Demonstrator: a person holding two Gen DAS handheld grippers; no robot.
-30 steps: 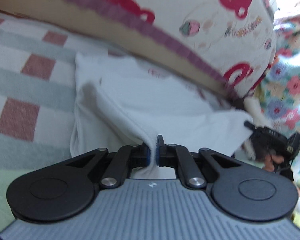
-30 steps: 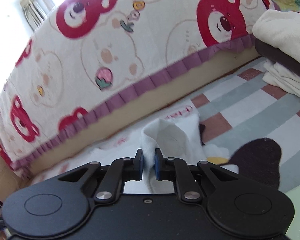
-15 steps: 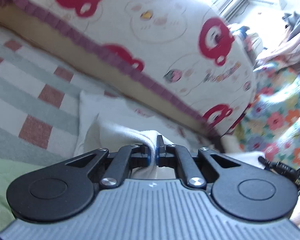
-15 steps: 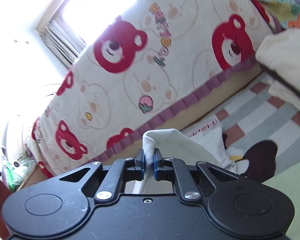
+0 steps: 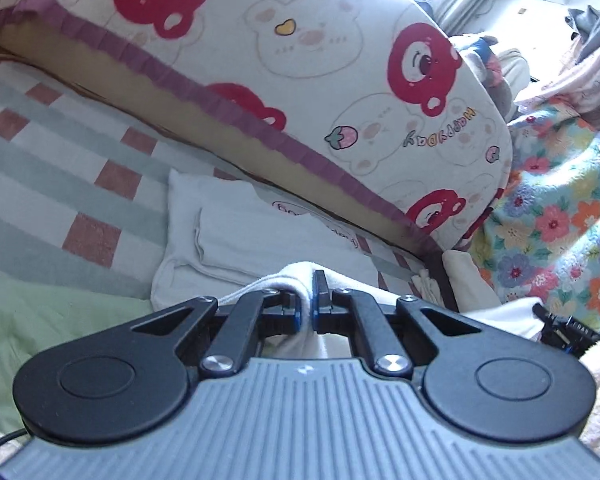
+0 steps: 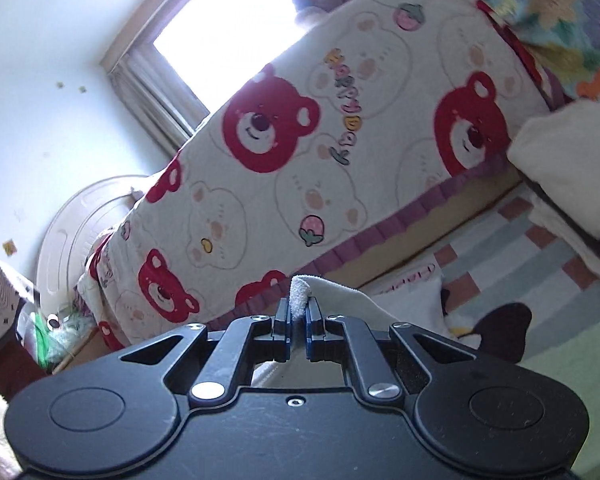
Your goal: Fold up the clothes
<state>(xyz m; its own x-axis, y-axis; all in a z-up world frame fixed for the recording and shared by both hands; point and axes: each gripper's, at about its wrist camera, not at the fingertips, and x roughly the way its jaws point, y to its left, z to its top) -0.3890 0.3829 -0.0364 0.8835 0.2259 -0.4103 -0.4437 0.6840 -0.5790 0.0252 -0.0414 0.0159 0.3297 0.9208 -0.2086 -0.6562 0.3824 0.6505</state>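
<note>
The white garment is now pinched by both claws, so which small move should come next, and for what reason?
Probably carry both claws forward together, toward the far edge by the bear-print cushion, then lower. The left claw and right claw each pinch a raised edge of the white garment, while its far part lies flat on the striped blanket, so this would likely complete a fold.
</note>
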